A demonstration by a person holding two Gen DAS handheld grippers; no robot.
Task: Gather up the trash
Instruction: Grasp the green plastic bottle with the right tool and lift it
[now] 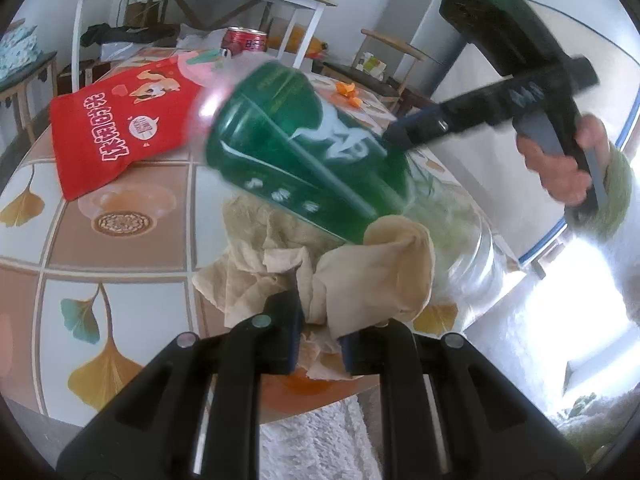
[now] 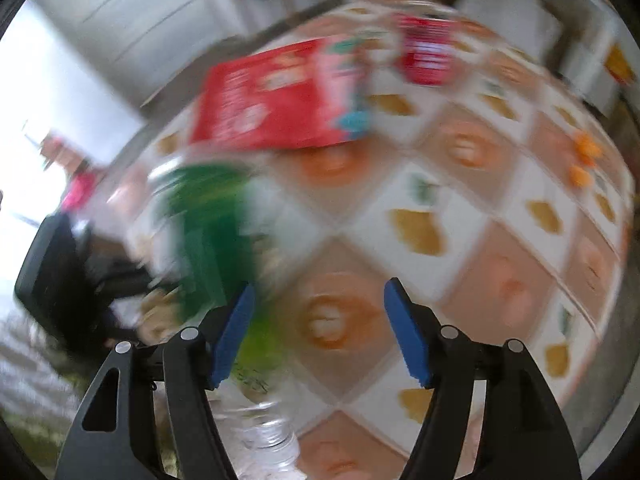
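A clear plastic bottle with a green label (image 1: 296, 148) slants across the middle of the left wrist view, blurred, with its neck toward the lower right. My left gripper (image 1: 320, 340) is shut on a crumpled beige napkin (image 1: 360, 276) just below it. The right gripper (image 1: 400, 136), held by a hand, has a fingertip against the bottle's label. In the blurred right wrist view my right gripper (image 2: 320, 332) stands open over bare table; the bottle (image 2: 204, 224) lies left of the left finger, its cap (image 2: 272, 440) near the bottom. Whether the bottle rests on the table I cannot tell.
A red snack bag (image 1: 116, 128) (image 2: 280, 96) lies on the patterned table (image 1: 120, 272) beyond the bottle, with a red can (image 1: 245, 42) (image 2: 426, 56) behind it. Orange peel (image 1: 348, 94) (image 2: 584, 160) sits farther back. A white rug (image 1: 320, 440) lies below the table edge.
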